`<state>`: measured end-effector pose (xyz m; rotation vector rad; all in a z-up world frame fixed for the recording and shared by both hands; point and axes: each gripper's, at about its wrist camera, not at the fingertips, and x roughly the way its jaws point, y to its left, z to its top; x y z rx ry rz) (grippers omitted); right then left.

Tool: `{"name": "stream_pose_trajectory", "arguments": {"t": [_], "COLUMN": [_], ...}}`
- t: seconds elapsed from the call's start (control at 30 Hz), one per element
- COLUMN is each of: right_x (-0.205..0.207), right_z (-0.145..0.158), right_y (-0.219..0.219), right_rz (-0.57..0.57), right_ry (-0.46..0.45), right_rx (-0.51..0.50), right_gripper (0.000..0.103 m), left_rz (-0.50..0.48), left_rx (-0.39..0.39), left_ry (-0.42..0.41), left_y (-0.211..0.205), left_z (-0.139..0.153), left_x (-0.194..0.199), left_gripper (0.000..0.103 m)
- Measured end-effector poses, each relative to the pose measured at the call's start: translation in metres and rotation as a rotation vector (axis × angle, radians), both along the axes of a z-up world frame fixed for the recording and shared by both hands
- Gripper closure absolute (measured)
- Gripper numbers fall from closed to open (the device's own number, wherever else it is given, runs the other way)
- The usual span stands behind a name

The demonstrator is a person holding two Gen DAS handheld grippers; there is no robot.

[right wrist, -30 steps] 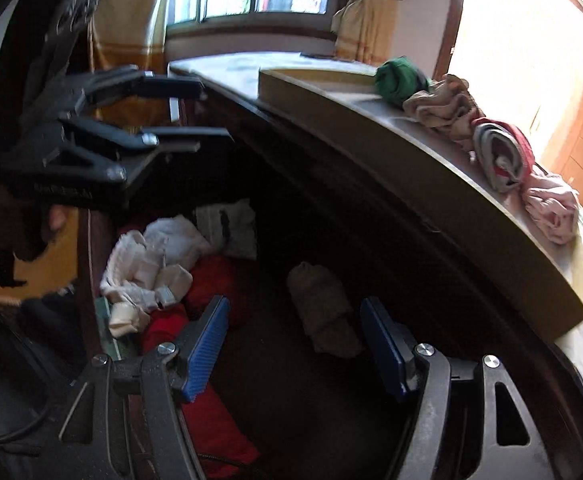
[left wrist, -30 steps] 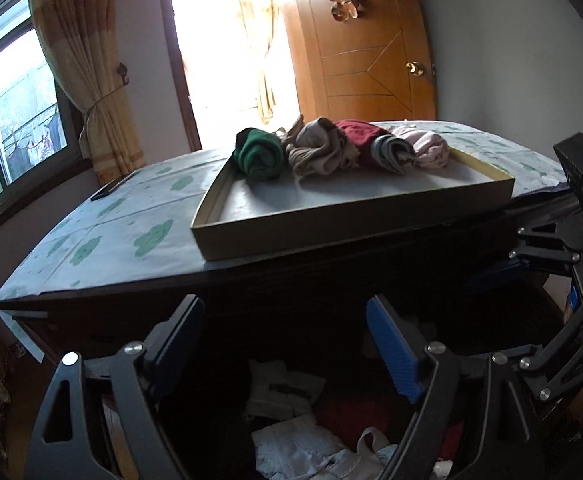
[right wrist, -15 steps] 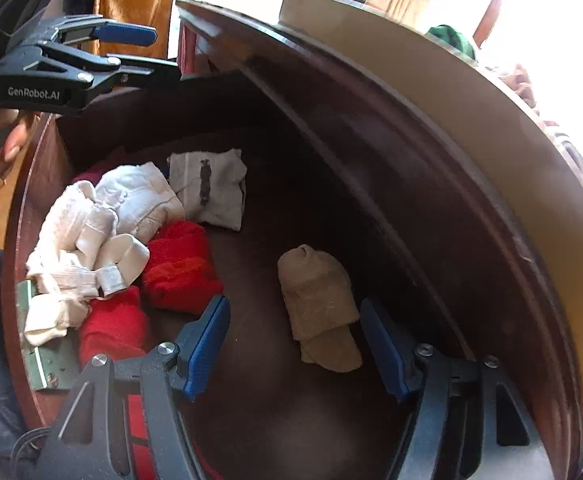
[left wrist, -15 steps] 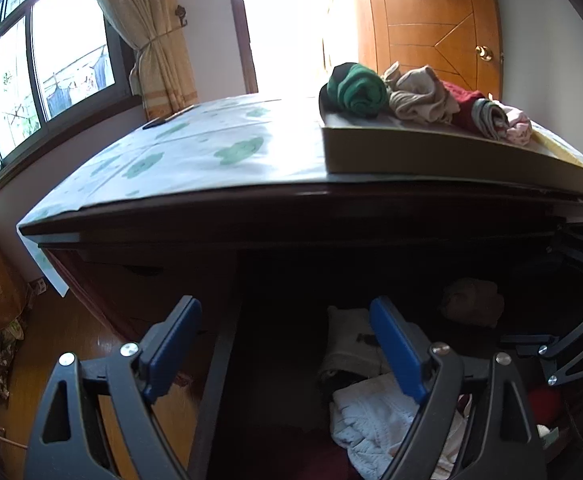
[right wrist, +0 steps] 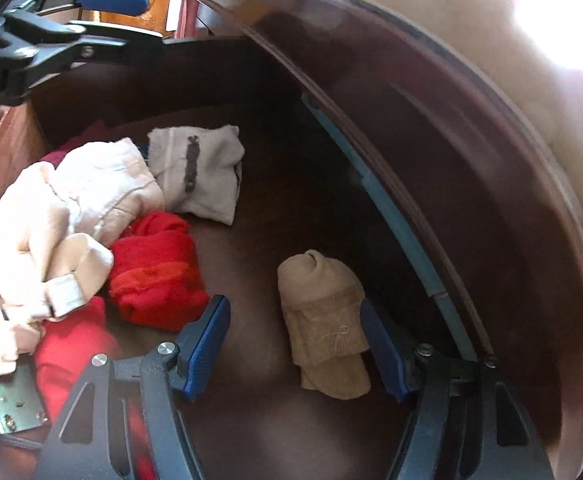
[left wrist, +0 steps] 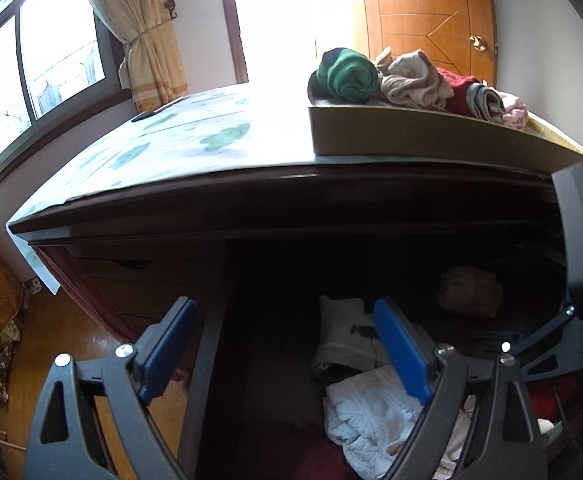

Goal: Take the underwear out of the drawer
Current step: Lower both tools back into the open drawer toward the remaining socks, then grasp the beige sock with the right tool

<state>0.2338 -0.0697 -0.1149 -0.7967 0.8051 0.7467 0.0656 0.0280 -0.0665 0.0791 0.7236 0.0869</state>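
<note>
Underwear (right wrist: 323, 312) in the drawer (right wrist: 291, 200) lies between the right tongs (right wrist: 295, 340), narrowing but not gripping.

No text, label, brand or number can be read with certainty. In the right wrist view, at the far left edge, the black frame of the left gripper (right wrist: 91, 12) carries a cropped, blurred strip of pale lettering that cannot be made out. The folded grey cloth (right wrist: 199, 172) in the dark wooden drawer (right wrist: 331, 200) bears a dark illegible mark.
</note>
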Motion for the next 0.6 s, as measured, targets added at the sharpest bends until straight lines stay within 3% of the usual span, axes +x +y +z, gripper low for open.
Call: {"name": "stream_pose_trajectory", "arguments": {"t": [0.47,0.6], "right_x": [0.030,0.034], "right_z": [-0.018,-0.021], "right_y": [0.007,0.010], "right_rz": [-0.064,-0.079], "right_ry": [0.084,0.097], "right_rx": [-0.027,-0.034], "right_gripper": [0.046,0.055], "left_rz": [-0.126,-0.172], "left_rx": [0.105,0.128], "left_ry": [0.105,0.140], "left_y": [-0.020,-0.026], "left_z": [-0.004,-0.003], "left_x": [0.016,0.024], "left_gripper": [0.011,0.011]}}
